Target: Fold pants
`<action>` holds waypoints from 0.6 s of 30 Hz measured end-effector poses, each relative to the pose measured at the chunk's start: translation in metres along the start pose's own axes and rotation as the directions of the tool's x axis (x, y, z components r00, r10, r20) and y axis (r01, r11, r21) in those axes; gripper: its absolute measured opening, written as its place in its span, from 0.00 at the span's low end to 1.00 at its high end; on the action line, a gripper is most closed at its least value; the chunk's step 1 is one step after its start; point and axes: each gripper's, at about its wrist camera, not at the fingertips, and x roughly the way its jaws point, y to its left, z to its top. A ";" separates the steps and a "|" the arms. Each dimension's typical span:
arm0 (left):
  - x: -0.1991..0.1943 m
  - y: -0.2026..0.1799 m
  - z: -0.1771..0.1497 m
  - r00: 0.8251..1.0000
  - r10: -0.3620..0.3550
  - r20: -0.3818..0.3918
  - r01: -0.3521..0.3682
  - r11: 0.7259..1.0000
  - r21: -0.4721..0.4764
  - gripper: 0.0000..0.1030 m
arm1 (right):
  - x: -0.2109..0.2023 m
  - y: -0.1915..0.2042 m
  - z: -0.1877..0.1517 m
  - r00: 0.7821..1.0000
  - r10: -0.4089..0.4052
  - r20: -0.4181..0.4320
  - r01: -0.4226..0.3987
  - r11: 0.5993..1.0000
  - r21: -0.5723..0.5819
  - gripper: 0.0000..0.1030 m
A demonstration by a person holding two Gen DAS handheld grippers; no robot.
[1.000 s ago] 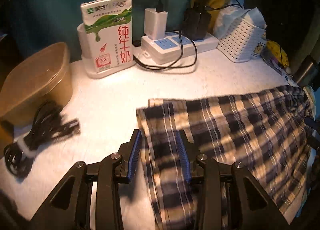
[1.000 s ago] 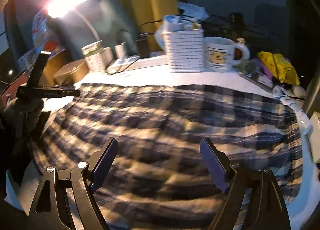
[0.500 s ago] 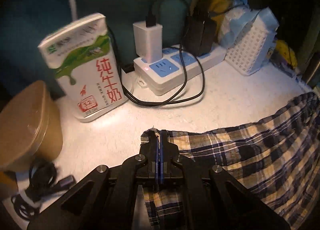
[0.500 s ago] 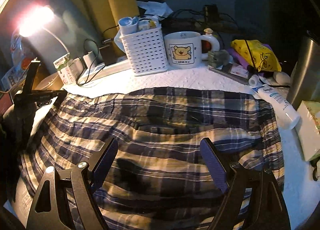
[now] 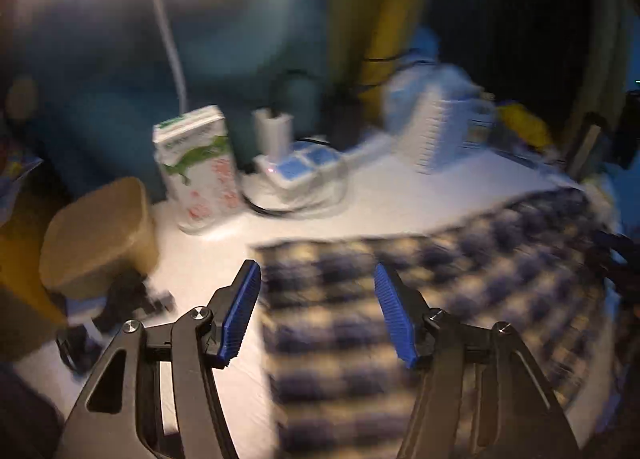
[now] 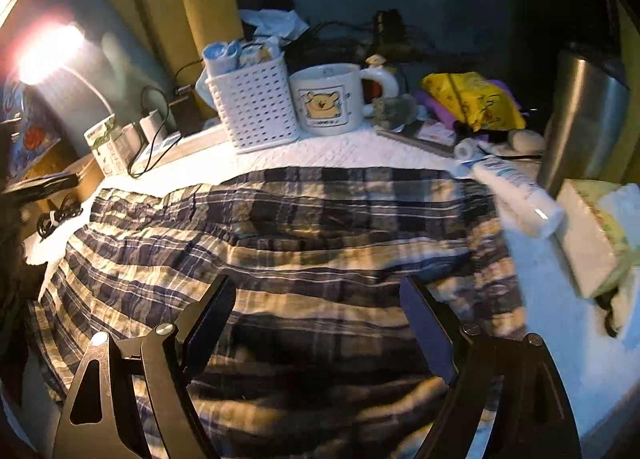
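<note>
Lying flat on white table (image 6: 360, 151), plaid pants (image 6: 320, 243) sit under both tools. Left tool (image 5: 318, 311): jaws opening, nothing gripped, hangs over pants' corner edge nr milk carton (image 5: 198, 167). Right tool (image 6: 320, 323): jaws wide apart, empty, above pants' middle, w/ mug (image 6: 328, 99) beyond.

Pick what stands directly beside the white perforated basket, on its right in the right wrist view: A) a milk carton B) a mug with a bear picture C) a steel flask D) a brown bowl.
B: the mug with a bear picture stands right next to the white perforated basket, behind the plaid pants.
</note>
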 end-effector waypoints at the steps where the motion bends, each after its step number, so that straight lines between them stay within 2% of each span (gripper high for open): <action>1: -0.005 -0.007 -0.006 1.000 -0.023 -0.004 0.023 1.000 -0.001 0.58 | -0.004 -0.002 -0.001 1.000 -0.005 0.004 0.005 1.000 0.004 0.83; 2: -0.013 -0.018 -0.018 0.999 -0.054 -0.010 0.054 0.999 0.001 0.58 | -0.008 -0.004 -0.003 1.000 -0.010 0.008 0.009 1.000 0.010 0.83; 7: -0.017 -0.053 -0.061 0.991 -0.114 -0.074 0.114 0.993 -0.001 0.58 | -0.026 -0.009 -0.016 0.999 -0.028 0.016 0.027 0.999 0.025 0.83; 12: -0.025 -0.070 -0.103 0.977 -0.162 -0.135 0.160 0.987 -0.029 0.58 | -0.039 -0.011 -0.036 1.000 -0.027 0.001 0.027 0.999 0.031 0.83; 18: -0.002 -0.069 -0.122 0.979 -0.077 -0.190 0.073 0.997 -0.026 0.58 | -0.050 -0.016 -0.050 0.999 -0.037 -0.006 0.037 0.998 0.045 0.83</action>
